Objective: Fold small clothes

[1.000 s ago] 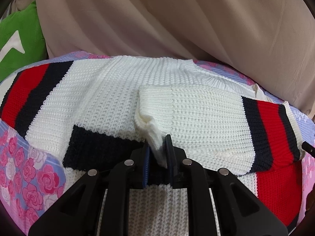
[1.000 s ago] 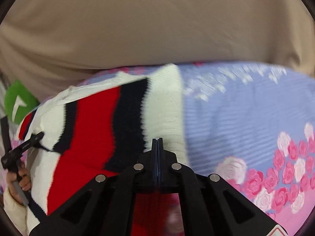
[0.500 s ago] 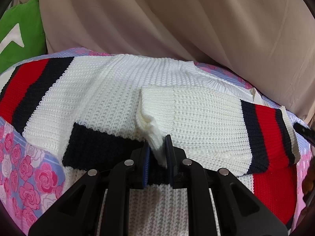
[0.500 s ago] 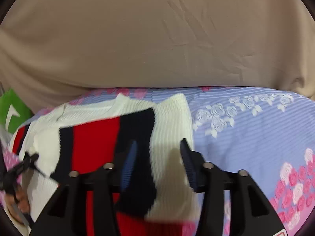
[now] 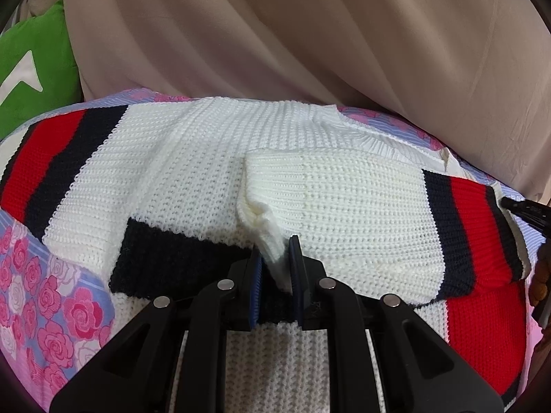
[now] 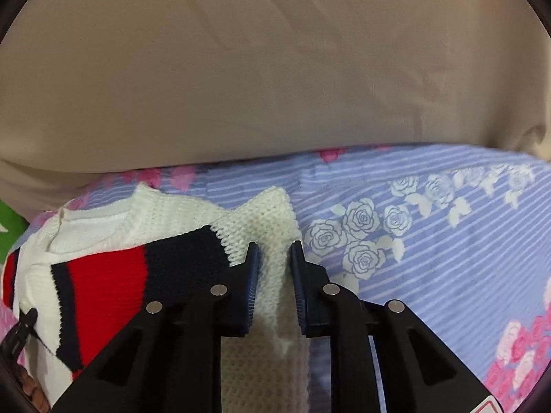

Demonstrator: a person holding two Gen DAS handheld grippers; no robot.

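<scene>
left gripper [image 5: 275,258] – pinching sleeve cuff [image 5: 272,244] | right gripper [image 6: 274,261] – jaws apart over sweater [image 6: 268,227] | floral bedsheet [image 6: 430,241]

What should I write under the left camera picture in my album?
The left gripper pinches a white sleeve folded across a striped sweater on a rosy bedsheet.

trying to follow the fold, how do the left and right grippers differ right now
The left gripper pinches a white fold of the sweater; the right gripper straddles the sweater's white edge with its jaws apart, gripping nothing. Both have black fingers and point at the same sweater.
</scene>
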